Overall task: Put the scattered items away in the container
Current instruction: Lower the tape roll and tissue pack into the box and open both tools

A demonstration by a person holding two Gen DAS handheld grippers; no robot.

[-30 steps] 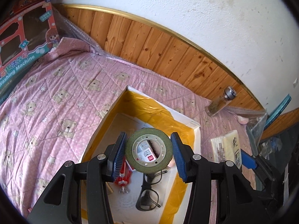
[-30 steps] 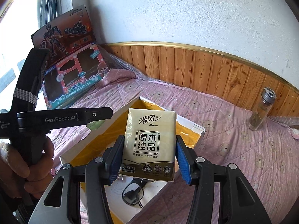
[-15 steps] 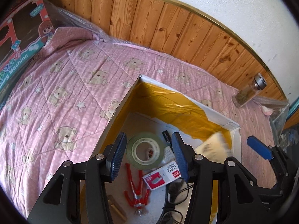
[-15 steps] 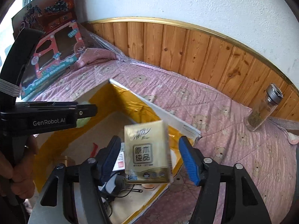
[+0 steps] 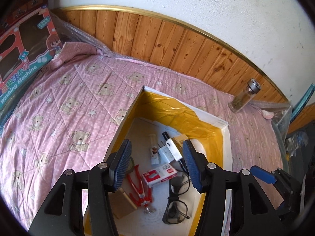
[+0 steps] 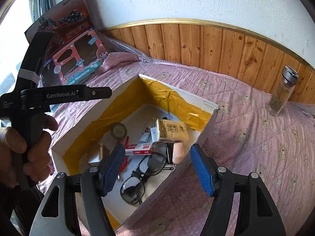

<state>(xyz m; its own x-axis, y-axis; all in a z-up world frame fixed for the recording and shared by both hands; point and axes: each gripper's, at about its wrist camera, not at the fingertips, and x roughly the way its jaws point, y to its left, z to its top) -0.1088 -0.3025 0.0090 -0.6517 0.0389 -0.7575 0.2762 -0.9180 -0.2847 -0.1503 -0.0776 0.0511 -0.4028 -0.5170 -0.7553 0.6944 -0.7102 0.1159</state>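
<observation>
A white box with yellow tape lining (image 5: 224,129) (image 6: 177,92) sits on the pink bedspread. Inside lie a tape roll (image 6: 118,130), a tissue pack (image 6: 173,130), a red-and-white staple box (image 5: 159,174) (image 6: 138,149), black glasses (image 5: 175,206) (image 6: 145,174), red pliers (image 5: 140,188), a white charger (image 5: 170,151) and a tan block (image 5: 123,203). My left gripper (image 5: 156,164) is open and empty above the box. My right gripper (image 6: 158,169) is open and empty above the box's near edge.
A glass jar with a metal lid (image 5: 244,98) (image 6: 281,92) stands on the bedspread by the wood-panelled wall. A toy washing machine carton (image 5: 21,57) (image 6: 78,66) leans at the left. A clear plastic bag (image 5: 281,116) lies at the right.
Both grippers opened. The tape roll dropped from the left gripper and the tissue pack from the right gripper; both now lie in the box.
</observation>
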